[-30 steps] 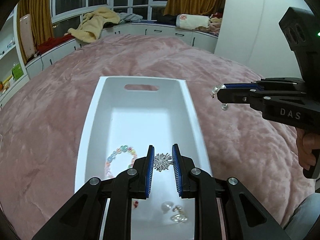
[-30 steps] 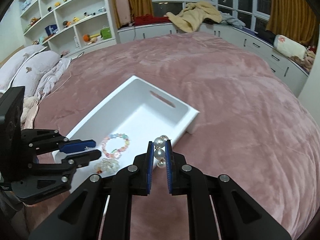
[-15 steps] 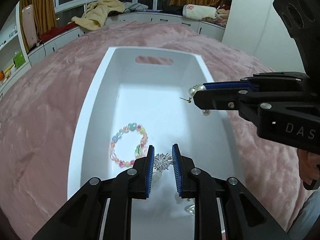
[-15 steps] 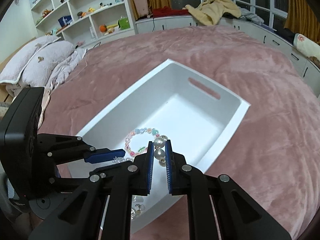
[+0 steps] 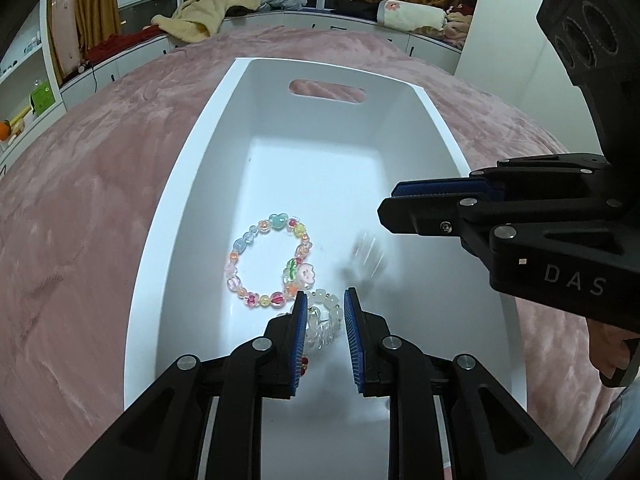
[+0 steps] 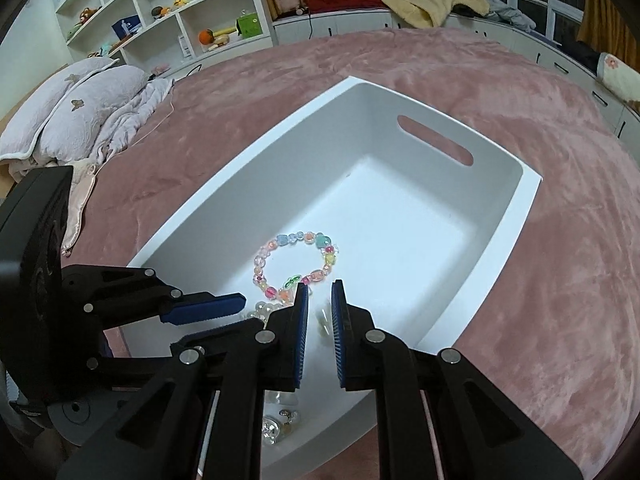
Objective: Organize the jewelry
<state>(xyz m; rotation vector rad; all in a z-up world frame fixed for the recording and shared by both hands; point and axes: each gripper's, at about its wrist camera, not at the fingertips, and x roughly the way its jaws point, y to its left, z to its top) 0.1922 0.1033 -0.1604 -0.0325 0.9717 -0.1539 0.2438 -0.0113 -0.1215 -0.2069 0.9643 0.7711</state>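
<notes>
A white bin [image 5: 188, 200] [image 6: 240, 168] lies on the pink bed. In it are a colourful bead bracelet [image 5: 268, 260] [image 6: 294, 264] and a clear bead bracelet [image 5: 324, 316]. My left gripper [image 5: 325, 298] [image 6: 240, 312] hangs low over the clear bracelet. Its jaws are opening with nothing pressed between them, and the silver brooch is gone from them. My right gripper [image 6: 320, 286] [image 5: 386, 204] reaches over the bin's right rim, its jaws also opening. A blurred pale streak, the pearl earring [image 5: 366, 256] [image 6: 322, 320], drops below its tips.
Small clear earrings [image 6: 280, 424] lie at the bin's near end. The pink bedspread [image 6: 540, 240] surrounds the bin. Pillows and a quilt [image 6: 80, 112] lie at the far left, with shelves behind. A hand [image 5: 608, 352] holds the right gripper's handle.
Both grippers came down into the bin. The brooch has left the left jaws and the pearl earring has left the right jaws.
</notes>
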